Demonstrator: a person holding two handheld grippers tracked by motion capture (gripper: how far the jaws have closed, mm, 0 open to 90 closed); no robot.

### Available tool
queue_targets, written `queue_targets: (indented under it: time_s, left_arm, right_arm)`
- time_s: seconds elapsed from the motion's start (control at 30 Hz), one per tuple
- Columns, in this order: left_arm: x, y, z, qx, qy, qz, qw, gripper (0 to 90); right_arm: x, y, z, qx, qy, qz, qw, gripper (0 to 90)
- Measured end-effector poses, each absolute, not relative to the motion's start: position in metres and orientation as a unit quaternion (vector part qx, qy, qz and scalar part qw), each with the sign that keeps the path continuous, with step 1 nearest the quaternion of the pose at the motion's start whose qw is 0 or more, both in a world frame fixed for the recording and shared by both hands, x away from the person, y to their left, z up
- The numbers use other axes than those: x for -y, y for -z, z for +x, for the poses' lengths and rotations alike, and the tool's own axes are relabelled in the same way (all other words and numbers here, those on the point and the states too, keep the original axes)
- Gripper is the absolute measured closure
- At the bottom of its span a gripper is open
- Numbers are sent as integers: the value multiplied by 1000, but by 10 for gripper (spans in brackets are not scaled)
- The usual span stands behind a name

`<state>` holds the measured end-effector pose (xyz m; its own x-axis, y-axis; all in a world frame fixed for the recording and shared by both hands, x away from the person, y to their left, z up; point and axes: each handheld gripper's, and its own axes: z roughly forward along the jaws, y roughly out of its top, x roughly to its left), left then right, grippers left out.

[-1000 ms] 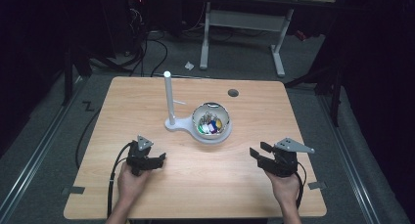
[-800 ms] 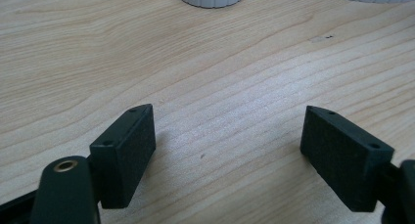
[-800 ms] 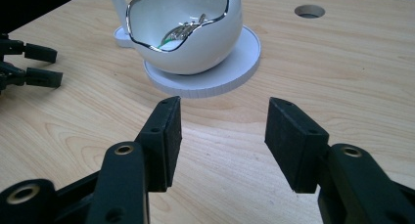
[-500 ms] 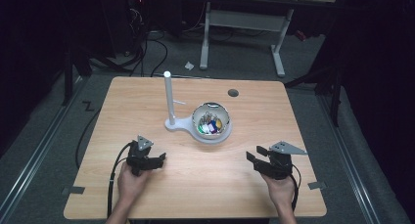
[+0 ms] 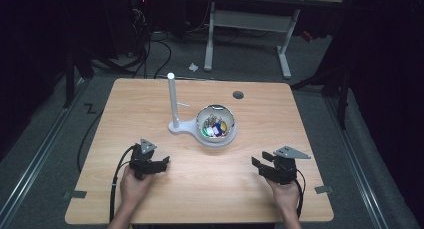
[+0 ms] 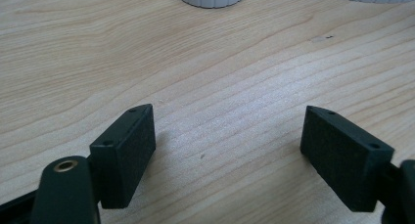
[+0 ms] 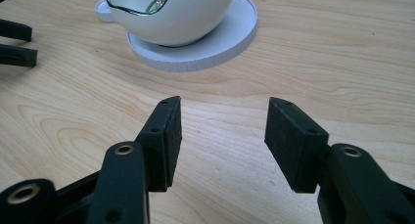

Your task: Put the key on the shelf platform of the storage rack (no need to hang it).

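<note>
Round white bowl (image 7: 171, 16) of small coloured items was seen ahead of the empty, wide-open right gripper (image 7: 222, 136), nearer than the open, empty left gripper (image 6: 227, 150).

Tabletop (image 5: 150, 199) evenly lit from overhead; surroundings fall dark toward 9 and 3 o'clock. Gripper views sharp, soft shadows.

hand-held gripper (image 5: 161, 163): black | grey triangular plate | black cable

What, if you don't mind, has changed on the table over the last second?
The right gripper has slid slightly leftward and toward the person; its jaws are open and empty. The left gripper, the bowl and the white stand have stayed put.
</note>
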<state>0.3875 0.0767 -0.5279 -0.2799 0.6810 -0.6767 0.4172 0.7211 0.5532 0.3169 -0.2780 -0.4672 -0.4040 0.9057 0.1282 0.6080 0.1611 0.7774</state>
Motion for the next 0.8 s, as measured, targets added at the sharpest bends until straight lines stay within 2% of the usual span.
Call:
queue_targets:
  time_s: [0.8]
  left_arm:
    - [-77,528,387,-788,-135,348,489,211]
  right_arm:
    - [289,489,323,-733,-372,537,188,452]
